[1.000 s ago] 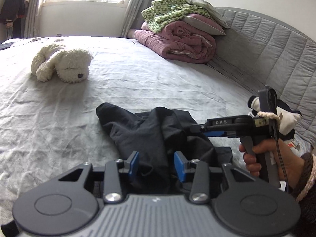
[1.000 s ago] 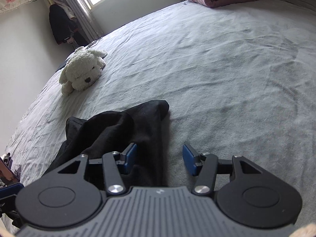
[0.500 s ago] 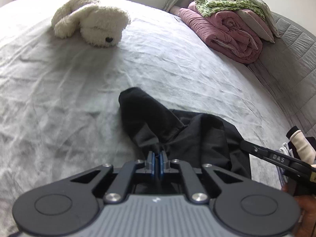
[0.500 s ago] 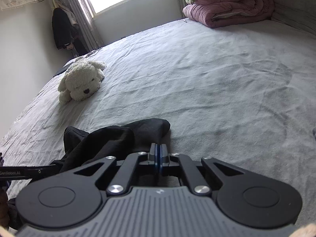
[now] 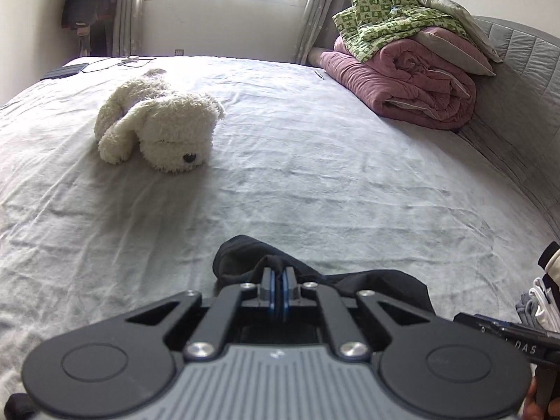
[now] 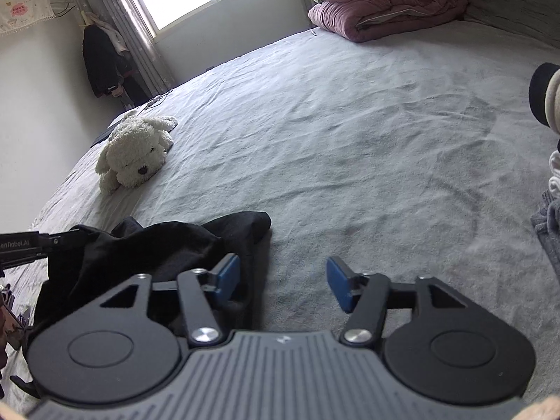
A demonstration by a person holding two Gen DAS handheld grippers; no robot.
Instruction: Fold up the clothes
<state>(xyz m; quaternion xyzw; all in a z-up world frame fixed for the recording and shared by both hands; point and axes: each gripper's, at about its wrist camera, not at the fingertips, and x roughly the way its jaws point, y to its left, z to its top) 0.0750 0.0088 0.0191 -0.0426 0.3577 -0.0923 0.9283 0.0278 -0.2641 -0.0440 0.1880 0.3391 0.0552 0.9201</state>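
Left claw (image 5: 279,288): pads pressed together on a raised ridge of the black garment (image 5: 378,285), at the garment's near edge.
Right claw (image 6: 282,281): spread wide and holding nothing; its left pad sits against the garment's right edge, its right pad over bare sheet.
Black garment: bunched and rumpled on the bed (image 5: 315,182), in no flat or squared shape; it lies at the near side of the bed, directly under both claws.
Step in hand (a judgement): with one edge pinched and the other claw free, the cloth looks to be mid-handling, being gathered or spread.
Doing it well: take a matching edge or corner with the free claw, not a mid-panel wad; lift both points level so the cloth hangs without twist; lay it on the bare sheet beyond the garment.
Clothes pile (image 6: 554,175): right of the garment, at the frame edge.
Plush dog (image 5: 159,122): well beyond the garment, to its left.
Folded quilts (image 5: 409,66): far beyond the garment, to its right, against the headboard.
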